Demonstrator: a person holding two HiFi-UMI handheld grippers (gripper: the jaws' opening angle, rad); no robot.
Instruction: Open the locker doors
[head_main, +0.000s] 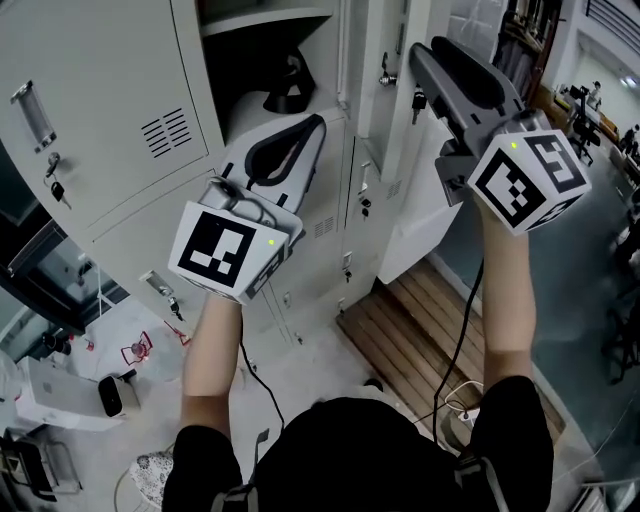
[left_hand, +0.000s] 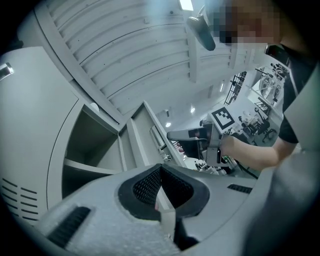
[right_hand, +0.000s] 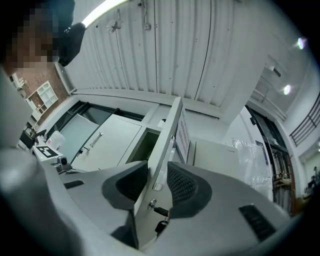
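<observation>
Step in hand: opening one door of the bank of pale grey metal lockers (head_main: 150, 200); by my reading, the swing is partly made.
Right tool (right_hand: 157, 167): raised and closed across the free edge of the tall pale grey locker door (right_hand: 170, 125), one pad on each face, just above the lock.
Lock: a small bunch of dark keys (right_hand: 159, 215) hangs from it, between the lower parts of the jaws.
Where that door stands: edge-on to the right tool and clear of its frame, with the dim compartment opening (right_hand: 142, 145) showing behind its left face.
Left tool (left_hand: 161, 169): jaw tips drawn together, and I see nothing gripped. A pale strip shows low between the pads, and I cannot tell what it is. It points up towards the lockers, left of the right tool.
Already open: the upper compartment (head_main: 240, 45) with a black object (head_main: 290, 88) on its shelf, and beside it a wide grey door with louvre slots (head_main: 100, 110) swung out to the left.
Not yet open: the small lower doors (head_main: 325, 228), with keys in their locks.
Next move, as I judge it: carry the gripped door round its hinge arc rather than pulling it straight, then let go once it stands wide. The left tool would need to open its jaws before it takes a lower door's edge.
Risk: the pads could slip off the thin edge, or knock the hanging keys.
</observation>
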